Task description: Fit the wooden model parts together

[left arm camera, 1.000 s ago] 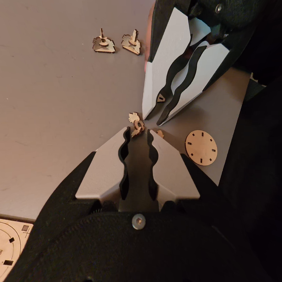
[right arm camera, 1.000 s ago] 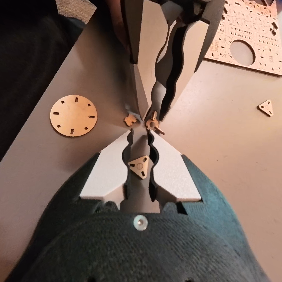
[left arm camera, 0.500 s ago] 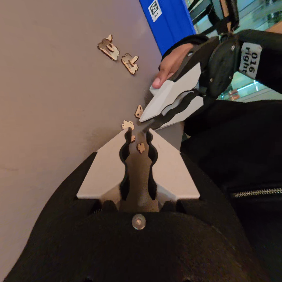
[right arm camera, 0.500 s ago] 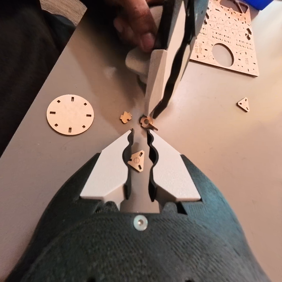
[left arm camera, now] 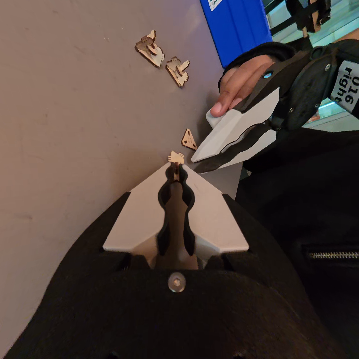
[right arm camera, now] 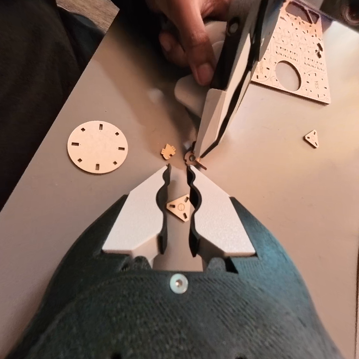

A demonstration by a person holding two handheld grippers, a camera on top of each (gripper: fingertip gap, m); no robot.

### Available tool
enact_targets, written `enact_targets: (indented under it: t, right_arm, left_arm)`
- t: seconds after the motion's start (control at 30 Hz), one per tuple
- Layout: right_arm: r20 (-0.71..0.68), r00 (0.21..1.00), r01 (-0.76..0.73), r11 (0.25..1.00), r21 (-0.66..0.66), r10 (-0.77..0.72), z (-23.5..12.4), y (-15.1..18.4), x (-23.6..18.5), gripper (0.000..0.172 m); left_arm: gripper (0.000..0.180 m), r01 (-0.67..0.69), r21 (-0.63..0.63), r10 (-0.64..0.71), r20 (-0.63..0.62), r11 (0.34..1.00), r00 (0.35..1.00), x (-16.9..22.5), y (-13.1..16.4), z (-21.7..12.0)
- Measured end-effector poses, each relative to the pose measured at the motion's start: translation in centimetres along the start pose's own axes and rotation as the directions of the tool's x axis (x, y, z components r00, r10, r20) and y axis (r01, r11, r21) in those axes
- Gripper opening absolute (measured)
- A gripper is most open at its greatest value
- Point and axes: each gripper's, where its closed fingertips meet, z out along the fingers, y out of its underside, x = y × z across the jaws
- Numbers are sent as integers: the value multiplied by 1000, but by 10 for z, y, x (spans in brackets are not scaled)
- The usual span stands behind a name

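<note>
My left gripper (left arm camera: 175, 167) is shut on a small wooden ring piece (left arm camera: 175, 173), pinched edge-on at the fingertips low over the grey table (left arm camera: 77, 136). In the right wrist view the left gripper (right arm camera: 197, 153) comes in from above, and the ring piece (right arm camera: 189, 156) has a peg sticking out. A flat hand-shaped wooden piece (left arm camera: 175, 157) lies on the table just past the tips; the right wrist view shows it (right arm camera: 168, 153) too. My right gripper (right arm camera: 177, 166) holds a triangular wooden piece (right arm camera: 180, 206) between its pads, well behind the tips. In the left wrist view, the right gripper (left arm camera: 194, 165) is close on the right, with the triangle (left arm camera: 188, 139) beside its finger.
A round slotted wooden disc (right arm camera: 97, 146) lies near the table's left edge. A wooden cut-out sheet (right arm camera: 310, 77) and a second triangle (right arm camera: 311, 138) lie to the right. Two small assembled pieces (left arm camera: 150, 52) (left arm camera: 177, 72) lie farther off. A blue object (left arm camera: 237, 29) is beyond. The grippers are tip to tip, or close to it.
My left jaws have closed from open onto the ring piece, after the gripper tilted over it. The right gripper has barely moved and the triangle has stayed between its pads.
</note>
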Motion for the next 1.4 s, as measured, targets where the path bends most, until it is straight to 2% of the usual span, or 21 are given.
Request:
enact_targets:
  t: [0.17, 0.3, 0.4, 0.57, 0.63, 0.73, 0.8, 0.87, 1.0, 1.17, 1.4]
  right_arm:
    - [20, 1000, -9, 1000, 5, 9, 4, -4, -6, 19]
    - [29, 999, -42, 999, 14, 42, 5, -7, -7, 24]
    - [37, 995, -94, 995, 9, 94, 7, -3, -6, 25]
    - [94, 979, -189, 981, 50, 183, 14, -9, -12, 34]
    - [38, 977, -211, 977, 21, 210, 17, -3, -2, 34]
    - [-131, 956, -265, 964, -13, 261, 12, 12, 28, 30]
    - [-171, 941, -296, 955, 2, 292, 8, 15, 37, 30]
    - [-151, 936, -316, 948, 43, 319, 6, 10, 37, 31]
    - [-134, 930, -333, 939, 83, 342, 10, 0, 35, 34]
    - [-84, 925, -368, 929, 48, 371, 24, 2, 28, 33]
    - [22, 879, -477, 876, 77, 477, 30, -3, 30, 30]
  left_arm:
    - [2, 18, 27, -17, -59, 999, 998, 5, -4, -4]
    - [2, 23, 124, -8, -125, 992, 992, 11, -16, -14]
    - [1, 21, 192, 9, -156, 981, 988, 15, -25, -21]
    - [1, 11, 215, 25, -163, 977, 986, 16, -27, -24]
    - [1, 14, 220, 24, -171, 975, 985, 17, -27, -25]
    - [1, 13, 244, 31, -176, 970, 984, 18, -29, -28]
    - [1, 15, 262, 33, -178, 965, 983, 18, -31, -30]
    - [1, 11, 293, 43, -178, 956, 983, 18, -35, -33]
    - [1, 5, 449, 67, -144, 894, 987, 13, -52, -54]
    - [1, 3, 438, 68, -146, 899, 987, 13, -51, -53]
    - [1, 22, 443, 57, -163, 896, 985, 13, -51, -54]
